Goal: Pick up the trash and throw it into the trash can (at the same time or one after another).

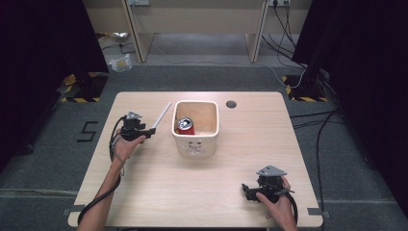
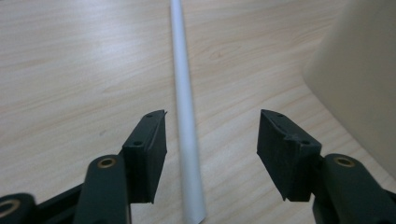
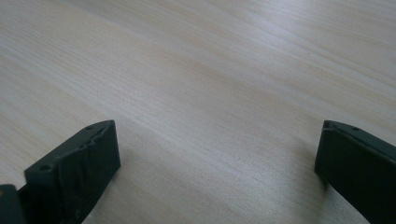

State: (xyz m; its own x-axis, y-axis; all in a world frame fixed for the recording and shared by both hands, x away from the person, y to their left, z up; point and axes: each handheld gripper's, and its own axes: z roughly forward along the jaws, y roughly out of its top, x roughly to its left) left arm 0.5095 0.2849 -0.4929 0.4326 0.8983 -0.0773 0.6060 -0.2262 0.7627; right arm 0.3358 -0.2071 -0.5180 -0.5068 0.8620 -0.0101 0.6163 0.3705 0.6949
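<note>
A thin white stick (image 1: pixel 162 115) lies on the table just left of a cream square bin (image 1: pixel 196 144). My left gripper (image 1: pixel 150 131) is at the stick's near end. In the left gripper view the white stick (image 2: pixel 186 107) runs up between the two black jaws, and my left gripper (image 2: pixel 212 126) stands open around it, the pads clear of it on both sides. The cream bin's wall (image 2: pixel 359 74) rises at the right. A red can (image 1: pixel 185 126) lies inside the bin. My right gripper (image 1: pixel 245 190) rests low at the table's front right, and my right gripper (image 3: pixel 217 140) is open over bare wood.
The wooden table (image 1: pixel 144 192) has a small round hole (image 1: pixel 231 104) near its far edge. Cables run across the floor to the right, and table legs and a crumpled bag (image 1: pixel 120 63) stand beyond the far edge.
</note>
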